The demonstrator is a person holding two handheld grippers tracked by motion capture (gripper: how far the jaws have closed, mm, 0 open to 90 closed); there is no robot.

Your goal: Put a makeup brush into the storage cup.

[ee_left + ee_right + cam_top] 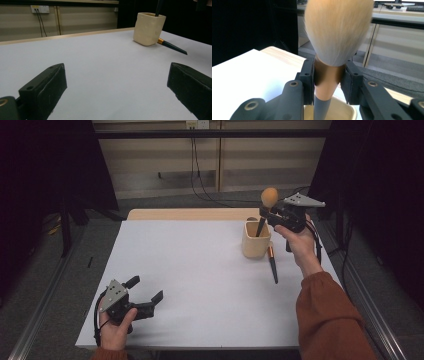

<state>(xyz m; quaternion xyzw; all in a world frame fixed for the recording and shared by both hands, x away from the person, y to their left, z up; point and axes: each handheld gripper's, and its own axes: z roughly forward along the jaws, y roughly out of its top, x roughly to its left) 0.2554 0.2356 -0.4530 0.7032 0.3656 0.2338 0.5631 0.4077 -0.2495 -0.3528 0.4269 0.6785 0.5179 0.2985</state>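
Pinching a fluffy makeup brush (329, 72) by its ferrule, the right gripper (270, 214) held it upright, handle inside the cream cup (256, 241); the left gripper (145, 292) rested spread wide on the table (200, 270).

The makeup brush (337, 32) loses the top of its bristles at the upper edge in the right gripper view, and its handle's lower end is hidden inside the cup (256, 240). The second brush (272, 265) lies partly behind that cup.
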